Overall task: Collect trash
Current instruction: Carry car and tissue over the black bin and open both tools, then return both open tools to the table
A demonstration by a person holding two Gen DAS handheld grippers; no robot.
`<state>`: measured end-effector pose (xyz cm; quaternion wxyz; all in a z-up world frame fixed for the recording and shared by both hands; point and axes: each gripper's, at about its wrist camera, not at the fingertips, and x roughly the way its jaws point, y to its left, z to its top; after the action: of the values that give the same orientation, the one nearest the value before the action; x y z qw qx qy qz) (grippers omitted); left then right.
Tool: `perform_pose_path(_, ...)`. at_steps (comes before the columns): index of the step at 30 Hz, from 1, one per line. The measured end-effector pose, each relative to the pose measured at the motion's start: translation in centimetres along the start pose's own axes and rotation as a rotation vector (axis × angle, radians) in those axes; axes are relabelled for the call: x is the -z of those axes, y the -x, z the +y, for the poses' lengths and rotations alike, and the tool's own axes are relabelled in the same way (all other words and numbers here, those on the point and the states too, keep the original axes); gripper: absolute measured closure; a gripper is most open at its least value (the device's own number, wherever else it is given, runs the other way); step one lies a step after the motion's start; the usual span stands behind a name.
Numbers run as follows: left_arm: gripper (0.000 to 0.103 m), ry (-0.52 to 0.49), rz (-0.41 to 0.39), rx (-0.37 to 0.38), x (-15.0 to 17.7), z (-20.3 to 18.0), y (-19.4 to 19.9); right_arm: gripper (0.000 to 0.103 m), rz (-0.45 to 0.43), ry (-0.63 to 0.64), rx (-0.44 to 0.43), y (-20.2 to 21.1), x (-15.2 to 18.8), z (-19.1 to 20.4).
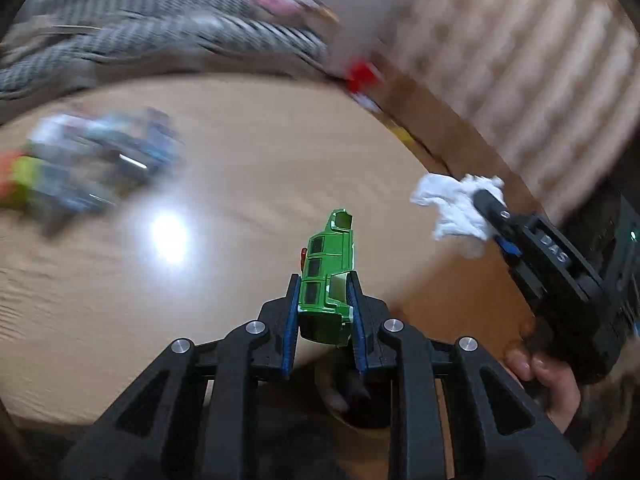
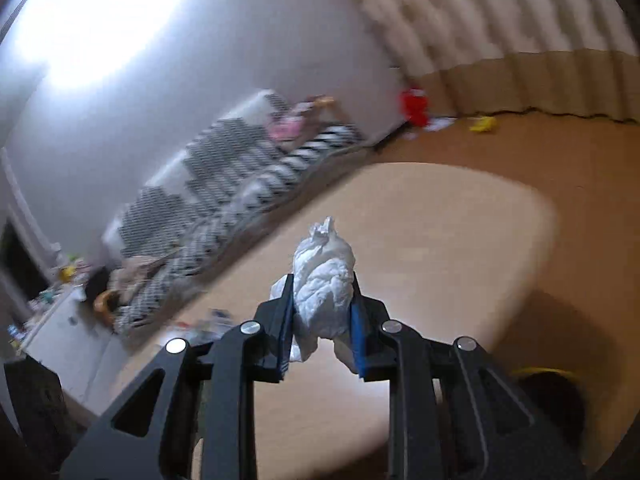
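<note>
My left gripper (image 1: 325, 286) is shut on a green toy vehicle (image 1: 328, 272), which sticks out forward past the blue pads above a round wooden table (image 1: 248, 168). My right gripper (image 2: 322, 286) is shut on a crumpled white tissue (image 2: 324, 276) that bulges up between its pads. In the left wrist view the right gripper (image 1: 486, 200) shows at the right edge of the table, a hand (image 1: 544, 376) around its handle, with the tissue (image 1: 452, 208) in its tip.
A blurred heap of small coloured items (image 1: 92, 164) lies at the table's left side. A patterned sofa (image 2: 224, 184) stands behind the table, a curtain (image 2: 520, 20) to the right. A red thing (image 2: 414, 106) and a yellow scrap (image 2: 484, 124) lie on the floor by the wall.
</note>
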<state>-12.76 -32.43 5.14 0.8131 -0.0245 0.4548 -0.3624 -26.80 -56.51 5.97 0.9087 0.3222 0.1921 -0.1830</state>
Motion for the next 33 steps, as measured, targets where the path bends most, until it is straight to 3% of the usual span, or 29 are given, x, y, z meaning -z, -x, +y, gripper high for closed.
perform_pose_path(2, 0.081, -0.070, 0.101, 0.036, 2.6, -4.5, -3.9, 0.079, 0.055, -0.054, 0.104, 1.4, 1.5, -5.8)
perform_pose_path(7, 0.081, -0.165, 0.298, 0.044, 7.8, -10.0, -10.5, 0.079, 0.181, -0.194, 0.208, 2.7, 5.5, -15.0)
perform_pose_path(12, 0.081, -0.226, 0.344, 0.020, 9.6, -12.1, -12.4, 0.080, 0.234, -0.177, 0.223, 2.5, 7.1, -16.9)
perform_pose_path(17, 0.080, -0.235, 0.383, 0.005, 10.3, -12.5, -13.5, 0.076, 0.289, -0.177, 0.167, 1.5, 7.3, -17.2)
perform_pose_path(18, 0.067, -0.231, 0.388, -0.008, 10.1, -12.6, -13.9, 0.069, 0.325, -0.186, 0.137, 1.0, 7.4, -17.3)
perform_pose_path(19, 0.030, -0.216, 0.395, -0.025, 9.9, -12.6, -14.2, 0.037, 0.344, -0.197, 0.133, 0.7, 7.3, -17.6)
perform_pose_path(20, 0.012, -0.191, 0.393, -0.033, 9.6, -11.9, -14.3, 0.010, 0.338, -0.210, 0.129, 0.8, 7.1, -17.9)
perform_pose_path(21, 0.007, -0.157, 0.356, -0.041, 9.4, -11.4, -13.9, 0.009, 0.321, -0.209, 0.138, 1.0, 7.0, -18.0)
perform_pose_path(23, 0.007, -0.150, 0.320, -0.055, 8.6, -11.1, -13.1, 0.008, 0.267, -0.170, 0.244, 1.9, 6.4, -18.3)
perform_pose_path(27, 0.007, -0.209, 0.247, -0.071, 6.6, -10.2, -10.5, 0.007, 0.182, -0.096, 0.378, 3.1, 6.3, -18.4)
perform_pose_path(30, 0.006, -0.256, 0.138, -0.159, 4.7, -7.5, -6.9, 0.007, 0.179, -0.032, 0.375, 2.4, 6.4, -16.6)
perform_pose_path(33, 0.006, -0.144, 0.033, -0.242, 2.6, -2.1, -2.7, 0.007, 0.250, -0.005, 0.283, 1.3, 6.6, -15.4)
